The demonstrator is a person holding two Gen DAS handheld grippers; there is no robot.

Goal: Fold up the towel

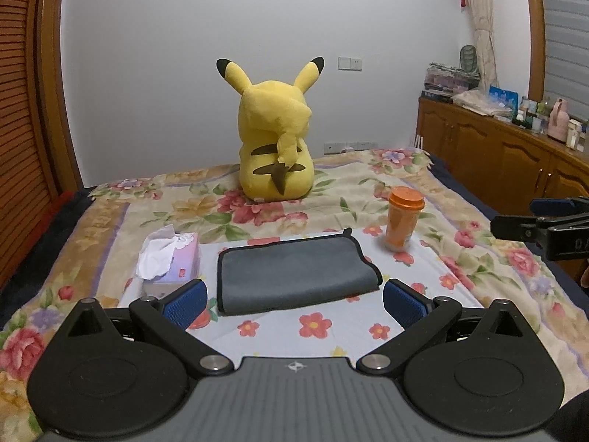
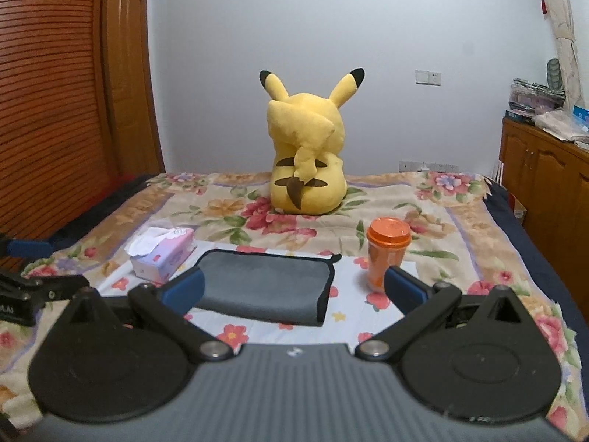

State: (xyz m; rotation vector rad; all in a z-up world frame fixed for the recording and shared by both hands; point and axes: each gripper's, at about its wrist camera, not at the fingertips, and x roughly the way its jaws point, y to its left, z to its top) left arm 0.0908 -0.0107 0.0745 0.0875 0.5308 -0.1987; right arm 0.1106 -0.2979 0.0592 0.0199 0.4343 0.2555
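We hold our left gripper low over the floral bedspread, levelled toward the wall, its blue-padded fingers spread wide and gripping nothing. Our right gripper sits in the same low, forward-pointing pose, jaws likewise released and empty. Each tool shows at the edge of the other's view, so we have them side by side and apart.

The grey towel, edged in black, lies already doubled over on the bedspread, just ahead of both grippers and untouched by either. A tissue box sits to its left, an orange lidded cup to its right. A yellow plush toy sits farther back, facing the wall.

Lettering on the neighbouring gripper's body and the print on the tissue box are too partial or small for us to read.
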